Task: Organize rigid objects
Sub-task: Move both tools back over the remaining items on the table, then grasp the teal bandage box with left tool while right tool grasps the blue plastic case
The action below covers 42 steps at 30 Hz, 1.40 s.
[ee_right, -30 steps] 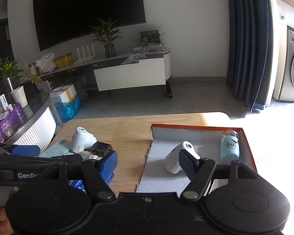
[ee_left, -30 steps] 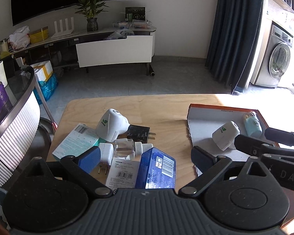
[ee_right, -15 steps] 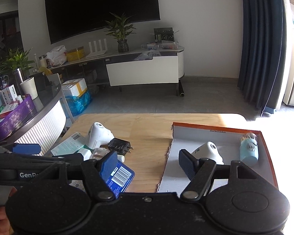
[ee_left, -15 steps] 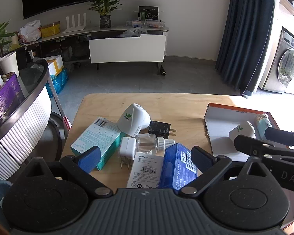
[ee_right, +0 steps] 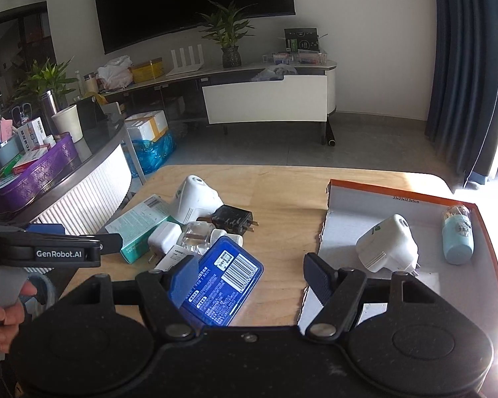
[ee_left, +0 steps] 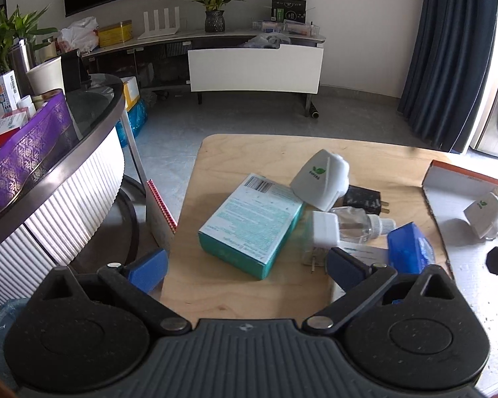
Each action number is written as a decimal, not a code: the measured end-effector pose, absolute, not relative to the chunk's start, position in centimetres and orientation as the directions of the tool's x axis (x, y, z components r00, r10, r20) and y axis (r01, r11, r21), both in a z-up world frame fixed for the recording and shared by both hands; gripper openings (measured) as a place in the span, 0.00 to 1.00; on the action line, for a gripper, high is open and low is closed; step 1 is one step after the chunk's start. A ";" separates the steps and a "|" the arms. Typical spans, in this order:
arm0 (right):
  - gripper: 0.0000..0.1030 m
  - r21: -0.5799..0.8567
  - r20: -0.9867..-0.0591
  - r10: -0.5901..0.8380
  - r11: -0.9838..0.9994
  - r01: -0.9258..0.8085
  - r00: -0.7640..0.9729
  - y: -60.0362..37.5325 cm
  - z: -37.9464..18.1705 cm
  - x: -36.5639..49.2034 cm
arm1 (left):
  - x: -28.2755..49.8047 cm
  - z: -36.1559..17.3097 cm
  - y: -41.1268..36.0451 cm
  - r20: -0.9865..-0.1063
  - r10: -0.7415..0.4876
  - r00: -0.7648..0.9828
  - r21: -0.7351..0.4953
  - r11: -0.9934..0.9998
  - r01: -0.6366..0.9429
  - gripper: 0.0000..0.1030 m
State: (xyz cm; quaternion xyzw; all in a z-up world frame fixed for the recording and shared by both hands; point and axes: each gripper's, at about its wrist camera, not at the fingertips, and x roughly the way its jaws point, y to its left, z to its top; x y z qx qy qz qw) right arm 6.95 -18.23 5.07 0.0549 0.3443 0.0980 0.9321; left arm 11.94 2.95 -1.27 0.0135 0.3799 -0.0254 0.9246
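Note:
A pile lies on the wooden table point(ee_left: 249, 152): a teal box point(ee_left: 252, 225), a white plug-in vaporizer point(ee_left: 320, 179), a black plug adapter point(ee_left: 365, 199), a clear bottle point(ee_left: 352, 224), a white plug point(ee_left: 325, 230) and a blue box point(ee_right: 225, 282). My left gripper point(ee_left: 247, 265) hangs open just before the teal box, nothing between its pads. My right gripper point(ee_right: 250, 272) is open above the table, its left pad over the blue box. In the orange-rimmed tray point(ee_right: 398, 189) lie a second white vaporizer point(ee_right: 386, 248) and a light blue bottle point(ee_right: 458, 235).
A curved counter point(ee_left: 83, 165) with a purple box point(ee_left: 26, 152) stands close on the left of the table. A hand point(ee_right: 3, 311) holds the left gripper's grip. Beyond the table are grey floor, a TV bench point(ee_right: 265, 99) and a dark curtain point(ee_right: 464, 66).
Both grippers have shifted left. The pile has slid rightwards in both views and looks nearer; the teal box now sits in front of my left gripper. Both jaws stay open.

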 end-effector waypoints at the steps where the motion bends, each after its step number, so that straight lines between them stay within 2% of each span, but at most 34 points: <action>1: 0.81 0.174 -0.632 0.223 0.974 -0.145 0.742 -18.2 5.0 7.0 | 12.5 -1.7 3.5 -0.710 -0.039 0.703 0.004 0.998 0.060 1.00; 13: 0.81 0.220 -0.655 0.247 0.966 -0.132 0.714 -18.0 3.8 6.9 | 18.2 -5.3 2.9 -0.750 -0.125 0.650 0.099 0.950 0.297 1.00; 17: 0.81 0.233 -0.674 0.254 0.964 -0.127 0.694 -17.8 3.1 7.3 | 19.3 -6.2 2.8 -0.755 -0.151 0.638 0.075 0.947 0.313 0.99; 18: 0.81 0.238 -0.676 0.258 0.963 -0.126 0.691 -17.7 2.9 7.4 | 19.5 -6.3 3.0 -0.755 -0.172 0.632 0.047 0.948 0.313 0.96; 20: 0.81 0.284 -0.679 0.283 0.952 -0.114 0.677 -17.7 2.5 7.8 | 19.4 -6.1 3.3 -0.741 -0.189 0.644 0.019 0.953 0.301 0.79; 22: 0.81 0.343 -0.677 0.319 0.934 -0.098 0.663 -17.8 2.0 8.4 | 18.9 -5.9 2.9 -0.730 -0.199 0.653 0.020 0.950 0.312 0.69; 28: 0.81 0.425 -0.686 0.339 0.905 -0.023 0.644 -17.3 1.0 10.4 | 16.6 -5.4 2.7 -0.727 -0.166 0.666 0.008 0.968 0.251 0.69; 33: 0.87 0.412 -0.734 0.304 0.910 0.042 0.607 -16.1 -0.4 11.9 | 14.3 -4.0 3.4 -0.712 -0.156 0.685 -0.014 0.978 0.208 0.69; 36: 0.87 0.495 -0.734 0.362 0.864 0.088 0.575 -16.3 -1.9 12.6 | 13.2 -3.1 3.8 -0.698 -0.159 0.698 -0.042 0.982 0.182 0.69; 37: 0.86 0.511 -0.734 0.370 0.853 0.104 0.570 -16.4 -2.3 12.7 | 12.8 -2.8 3.8 -0.697 -0.156 0.700 -0.050 0.984 0.169 0.69; 38: 0.76 0.501 -0.726 0.351 0.859 0.104 0.591 -16.4 -2.2 12.5 | 12.3 -2.6 3.8 -0.695 -0.150 0.704 -0.054 0.986 0.157 0.69; 39: 0.74 0.477 -0.729 0.335 0.874 0.091 0.598 -16.2 -2.0 12.3 | 12.1 -2.4 3.8 -0.691 -0.146 0.708 -0.059 0.987 0.146 0.69; 42: 0.73 0.384 -0.727 0.285 0.923 0.027 0.625 -15.5 -1.2 11.4 | 11.1 -2.0 3.5 -0.687 -0.155 0.710 -0.079 0.987 0.140 0.69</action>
